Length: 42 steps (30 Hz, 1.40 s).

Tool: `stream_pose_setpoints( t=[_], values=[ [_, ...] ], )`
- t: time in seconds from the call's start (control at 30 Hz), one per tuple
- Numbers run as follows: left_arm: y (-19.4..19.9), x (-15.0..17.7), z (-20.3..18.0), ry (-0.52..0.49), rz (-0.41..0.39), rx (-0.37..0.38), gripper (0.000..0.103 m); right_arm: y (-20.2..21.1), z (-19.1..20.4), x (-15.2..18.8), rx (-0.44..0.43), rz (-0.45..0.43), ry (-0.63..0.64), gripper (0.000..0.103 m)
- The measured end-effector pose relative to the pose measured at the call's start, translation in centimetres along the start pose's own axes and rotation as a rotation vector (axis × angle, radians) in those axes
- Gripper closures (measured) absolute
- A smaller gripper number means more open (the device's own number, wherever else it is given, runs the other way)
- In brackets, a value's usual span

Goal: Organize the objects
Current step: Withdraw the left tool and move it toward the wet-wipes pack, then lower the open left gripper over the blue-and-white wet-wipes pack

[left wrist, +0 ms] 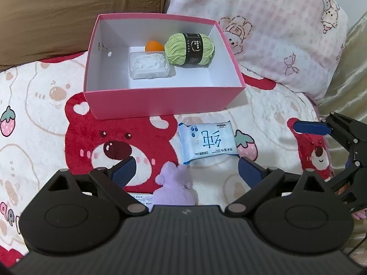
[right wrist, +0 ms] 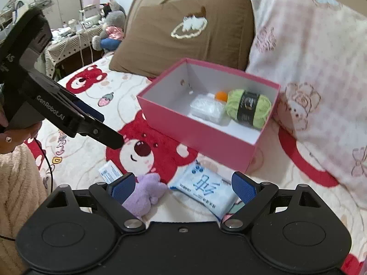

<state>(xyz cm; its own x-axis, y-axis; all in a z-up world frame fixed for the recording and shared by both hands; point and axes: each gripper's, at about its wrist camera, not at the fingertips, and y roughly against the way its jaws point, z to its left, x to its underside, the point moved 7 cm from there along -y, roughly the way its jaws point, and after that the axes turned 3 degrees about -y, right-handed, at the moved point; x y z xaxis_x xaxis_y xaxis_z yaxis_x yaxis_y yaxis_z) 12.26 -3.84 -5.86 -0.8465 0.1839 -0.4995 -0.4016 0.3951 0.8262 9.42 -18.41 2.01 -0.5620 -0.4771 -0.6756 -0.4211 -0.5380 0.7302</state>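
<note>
Pink box [left wrist: 160,100] on the bed holds green yarn [left wrist: 189,49], an orange ball [left wrist: 153,45] and a clear case [left wrist: 149,65]. Wipes packet [left wrist: 207,143] and purple plush [left wrist: 174,188] lie before it. Left gripper [left wrist: 185,171] and right gripper [right wrist: 183,186] both gape, empty.

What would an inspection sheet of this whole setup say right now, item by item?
Surface: bed blanket printed with red bears.
Job's things: pink box holding green yarn, clear case and orange ball; wipes pack and purple plush lie outside on the blanket.
Clutter: a white label card beside the plush.
Grippers: left gripper open over the plush; right gripper open, nothing between its pads.
Cables: black cable below the left gripper.
Surroundings: brown pillow, pink pillow, crowded side table.
</note>
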Motion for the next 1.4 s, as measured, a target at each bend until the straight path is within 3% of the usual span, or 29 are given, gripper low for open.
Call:
stream_pose_setpoints(
  t=[0.3, 0.6, 0.87, 1.1, 1.17, 1.27, 1.4],
  values=[
    [-2.5, 1.0, 0.5, 0.022, -0.024, 0.029, 0.008, -1.6, -0.8, 1.7, 0.014, 0.039, -0.049, 0.010],
    [-4.7, 2.0, 1.4, 0.060, 0.007, 0.041, 0.008, -3.2, -1.9, 2.9, 0.021, 0.038, -0.126, 0.010],
    [-5.1, 2.0, 1.1, 0.028, -0.084, 0.027, 0.008, -4.0, -2.8, 3.5, -0.008, 0.046, -0.232, 0.010],
    [-7.2, 2.4, 1.3, 0.055, -0.048, 0.044, 0.008, -6.0, -3.6, 4.6, 0.041, 0.047, -0.262, 0.010],
    [-7.6, 2.4, 1.4, 0.065, -0.008, 0.052, 0.009, -6.4, -4.1, 4.6, 0.021, 0.052, -0.311, 0.010],
    [-7.5, 2.0, 1.6, 0.054, -0.025, 0.054, 0.009, -6.3, -4.4, 4.2, -0.062, 0.038, -0.398, 0.010],
    [-8.3, 1.7, 1.7, 0.037, -0.041, 0.038, 0.009, -6.7, -4.8, 4.2, -0.049, 0.034, -0.427, 0.010]
  ],
)
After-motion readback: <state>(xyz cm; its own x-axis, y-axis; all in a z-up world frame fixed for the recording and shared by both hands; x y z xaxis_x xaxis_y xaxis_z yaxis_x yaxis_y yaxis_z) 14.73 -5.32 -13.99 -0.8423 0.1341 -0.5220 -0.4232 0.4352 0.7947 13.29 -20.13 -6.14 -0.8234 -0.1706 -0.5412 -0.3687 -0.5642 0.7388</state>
